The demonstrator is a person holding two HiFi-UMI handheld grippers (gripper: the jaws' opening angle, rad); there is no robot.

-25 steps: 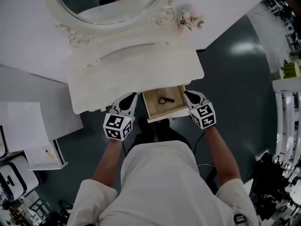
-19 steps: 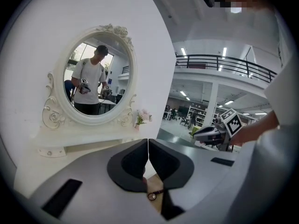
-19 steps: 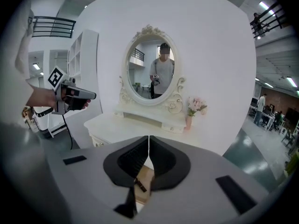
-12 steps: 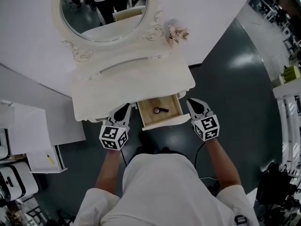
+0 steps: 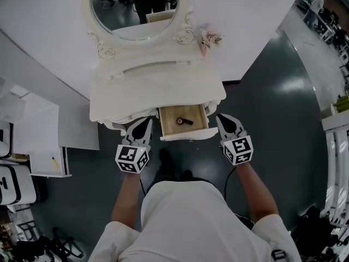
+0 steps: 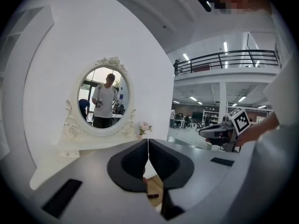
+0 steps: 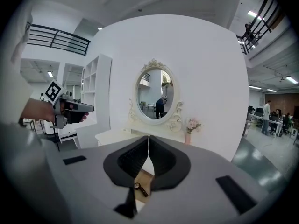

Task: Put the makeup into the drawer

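Your left gripper (image 5: 143, 125) and right gripper (image 5: 223, 121) had drawn back from the front corners of the drawer (image 5: 182, 136) — both pressed together, holding nothing — while the makeup (image 5: 184, 121) lay inside.

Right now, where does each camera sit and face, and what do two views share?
Head view: on the person's head, looking steeply down at the dressing table and open drawer; torso, forearms, left gripper and right gripper show.
Left gripper view: on the left gripper, facing the mirror past its shut jaws; the right gripper shows at right.
Right gripper view: on the right gripper, facing the mirror past shut jaws; the left gripper shows at left.
Shared: both gripper views catch mirror and drawer.
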